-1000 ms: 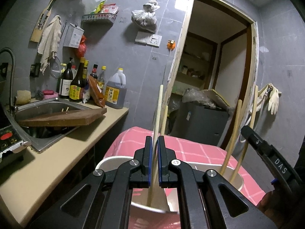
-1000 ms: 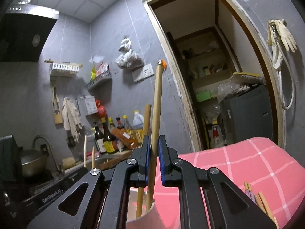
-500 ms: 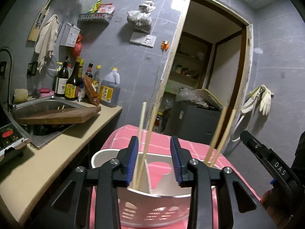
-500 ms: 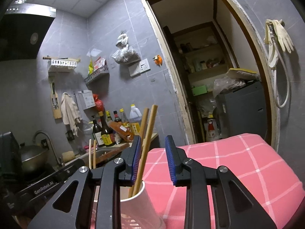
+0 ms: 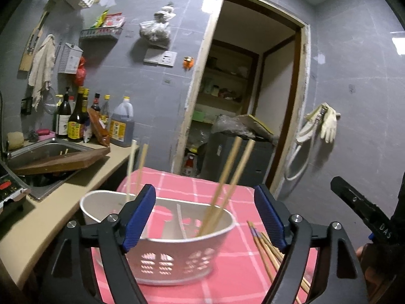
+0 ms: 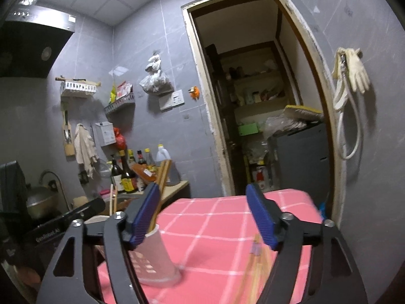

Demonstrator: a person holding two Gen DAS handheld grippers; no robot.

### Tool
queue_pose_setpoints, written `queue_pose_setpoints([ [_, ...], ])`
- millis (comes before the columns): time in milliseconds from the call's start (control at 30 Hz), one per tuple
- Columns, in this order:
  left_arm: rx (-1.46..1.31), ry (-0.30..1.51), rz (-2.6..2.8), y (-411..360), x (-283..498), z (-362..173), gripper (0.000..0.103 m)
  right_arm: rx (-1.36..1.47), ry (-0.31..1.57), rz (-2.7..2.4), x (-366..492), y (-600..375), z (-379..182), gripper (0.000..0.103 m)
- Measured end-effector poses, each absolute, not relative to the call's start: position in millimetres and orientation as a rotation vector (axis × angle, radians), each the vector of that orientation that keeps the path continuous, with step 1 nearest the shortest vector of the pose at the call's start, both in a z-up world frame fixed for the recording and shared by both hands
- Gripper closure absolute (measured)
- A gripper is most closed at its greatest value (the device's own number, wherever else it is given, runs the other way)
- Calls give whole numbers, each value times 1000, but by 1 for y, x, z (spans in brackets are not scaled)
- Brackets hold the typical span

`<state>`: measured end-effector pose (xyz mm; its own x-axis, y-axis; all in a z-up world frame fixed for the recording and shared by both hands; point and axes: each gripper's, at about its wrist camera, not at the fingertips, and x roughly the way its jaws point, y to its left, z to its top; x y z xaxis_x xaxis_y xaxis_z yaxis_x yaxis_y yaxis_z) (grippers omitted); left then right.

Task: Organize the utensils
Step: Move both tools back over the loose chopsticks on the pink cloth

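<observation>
both jaws have just been opening and hold nothing; left gripper (image 5: pixel 203 217) and right gripper (image 6: pixel 203 216) back off the white holder (image 5: pixel 162 250) mid-frame. we next take the loose chopsticks (image 5: pixel 268 248) lower right, lifting clear.

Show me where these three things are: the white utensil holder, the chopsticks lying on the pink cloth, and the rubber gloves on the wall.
white utensil holder (image 5: pixel 177 258): left wrist view, front wall.
chopsticks lying on the pink cloth (image 5: pixel 263 244): left wrist view, mid-shaft.
rubber gloves (image 6: pixel 358 72): right wrist view, palm.
</observation>
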<state>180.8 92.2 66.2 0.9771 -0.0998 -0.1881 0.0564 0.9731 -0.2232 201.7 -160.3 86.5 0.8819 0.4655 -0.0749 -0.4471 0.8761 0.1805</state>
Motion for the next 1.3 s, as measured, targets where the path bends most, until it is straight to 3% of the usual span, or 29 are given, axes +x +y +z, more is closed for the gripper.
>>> queue_pose_setpoints([
  [167, -192, 234, -108, 69, 182, 59, 19, 102, 112, 387, 193, -185, 86, 0],
  [267, -181, 258, -128, 55, 183, 52, 12, 78, 124, 352, 194, -199, 81, 0],
  [600, -101, 360, -174, 8, 199, 18, 12, 26, 240, 320, 206, -227, 51, 0],
  [933, -60, 510, -189, -13, 229, -19, 12, -1, 471, 309, 235, -234, 19, 0],
  [1067, -63, 562, -205, -16, 244, -23, 13, -17, 555, 310, 243, -236, 7, 7],
  [1300, -41, 623, -241, -26, 266, -30, 18, -47, 676, 347, 253, -231, -11, 30],
])
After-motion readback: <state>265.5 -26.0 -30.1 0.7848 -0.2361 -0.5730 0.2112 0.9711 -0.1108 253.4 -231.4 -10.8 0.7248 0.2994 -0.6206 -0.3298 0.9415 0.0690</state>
